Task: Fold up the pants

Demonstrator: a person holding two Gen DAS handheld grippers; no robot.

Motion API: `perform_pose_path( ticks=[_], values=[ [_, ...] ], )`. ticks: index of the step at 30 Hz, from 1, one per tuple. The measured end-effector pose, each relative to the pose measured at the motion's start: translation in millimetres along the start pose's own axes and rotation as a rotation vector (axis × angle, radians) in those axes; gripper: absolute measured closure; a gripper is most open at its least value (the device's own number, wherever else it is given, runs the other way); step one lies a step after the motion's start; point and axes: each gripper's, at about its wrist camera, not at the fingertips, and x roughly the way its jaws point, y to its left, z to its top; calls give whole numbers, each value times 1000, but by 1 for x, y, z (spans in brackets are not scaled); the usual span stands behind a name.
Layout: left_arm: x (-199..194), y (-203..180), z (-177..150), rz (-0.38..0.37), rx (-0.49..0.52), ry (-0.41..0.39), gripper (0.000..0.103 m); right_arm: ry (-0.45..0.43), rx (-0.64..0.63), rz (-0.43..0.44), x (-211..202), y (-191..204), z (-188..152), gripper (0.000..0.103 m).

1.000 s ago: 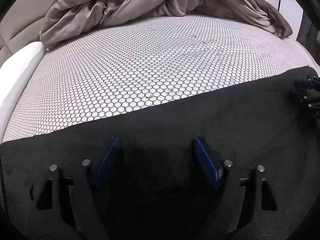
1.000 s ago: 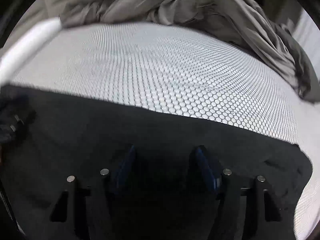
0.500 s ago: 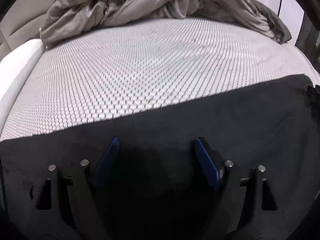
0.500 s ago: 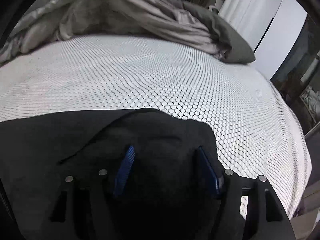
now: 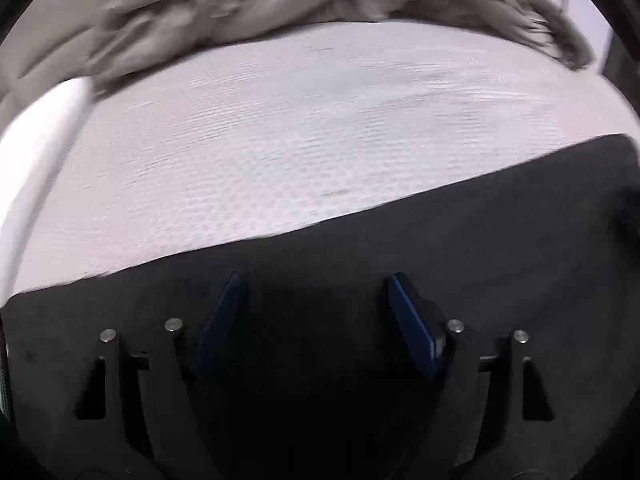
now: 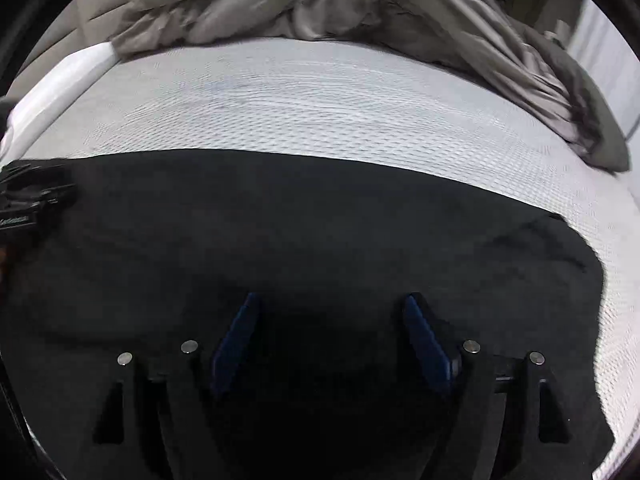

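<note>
Black pants [image 5: 440, 248] lie flat across the near part of the mattress and fill the lower half of both views. My left gripper [image 5: 316, 300] hangs over them, open, its blue pads [image 5: 412, 328] wide apart with no cloth pinched. My right gripper [image 6: 332, 320] is above the pants [image 6: 320, 220] near their rounded right end; its jaws are opening and only flat cloth lies beneath them. In the right wrist view the left gripper [image 6: 28, 200] shows at the left edge, over the pants.
The white patterned mattress [image 6: 320, 100] stretches beyond the pants. A crumpled grey duvet [image 6: 360, 4] is heaped along its far side and down the right. A white bed edge [image 6: 60, 76] runs along the left.
The right gripper's view swung from the pants' right end back toward the left, bringing the left gripper into sight, and its pads spread wider. The left view shifted slightly.
</note>
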Motion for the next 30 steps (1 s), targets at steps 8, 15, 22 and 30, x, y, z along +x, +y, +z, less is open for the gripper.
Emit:
perform_pose_path(
  ticks=[8, 15, 22, 30],
  values=[
    [-29, 82, -33, 69, -198, -15, 46, 0, 31, -19, -1, -24, -2, 21],
    [-96, 138, -46, 115, -345, -206, 54, -4, 25, -13, -8, -15, -12, 21],
    [-52, 196, -71, 362, -459, 4, 84, -5, 14, -1, -2, -30, -10, 21],
    [-66, 175, -95, 289, -398, 11, 70, -8, -6, 2, -4, -39, -13, 21]
  ],
)
